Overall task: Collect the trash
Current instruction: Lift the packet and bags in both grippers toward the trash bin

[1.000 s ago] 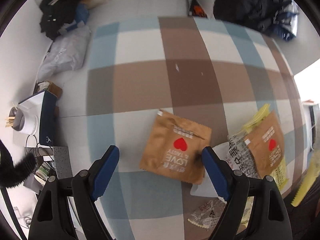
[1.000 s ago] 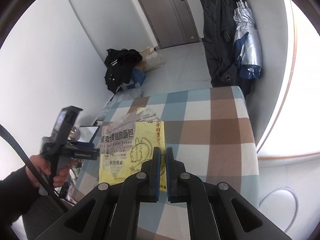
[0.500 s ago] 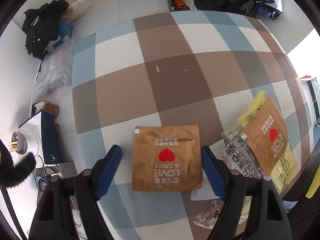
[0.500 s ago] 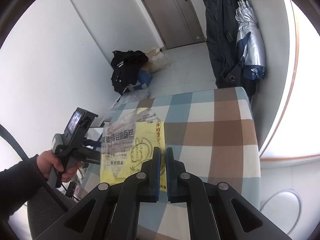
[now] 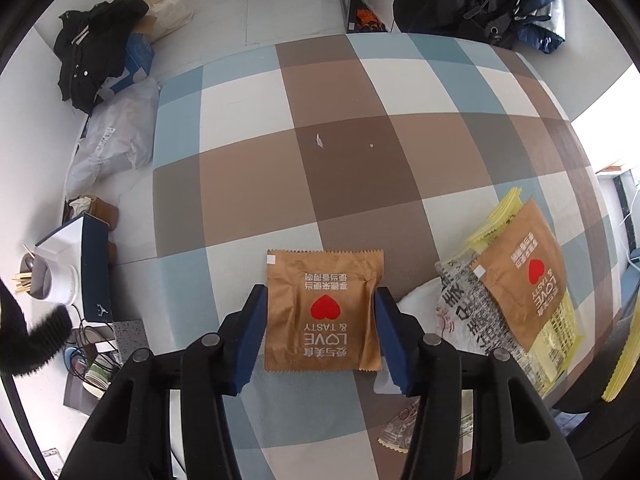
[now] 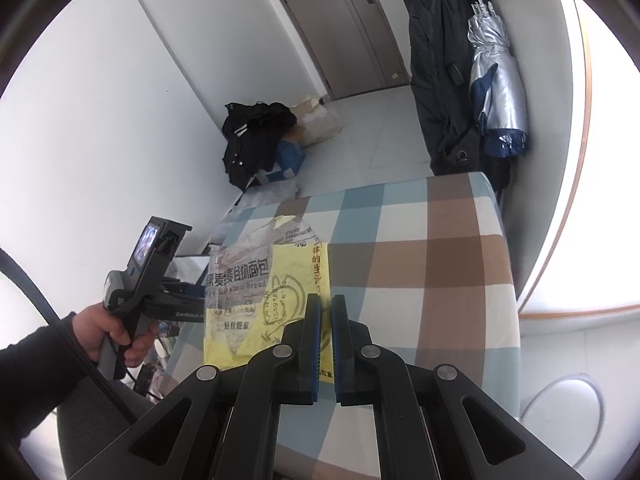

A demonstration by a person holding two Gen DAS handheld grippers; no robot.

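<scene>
The left gripper (image 5: 322, 330) is closing around a brown packet (image 5: 323, 310), pads perhaps just touching it; the right gripper (image 6: 325, 344) is pinching yellow wrappers (image 6: 272, 300).

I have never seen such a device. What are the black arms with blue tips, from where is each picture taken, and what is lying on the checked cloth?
They are two hand-held grippers, each carrying its own camera looking along its fingers. One picture looks down from the left gripper: its fingers are closing around a brown packet with a red heart, lying flat. More wrappers lie to the right on the table. The other picture is from the right gripper, shut on a yellow bag. A hand holds the left device there.
</scene>
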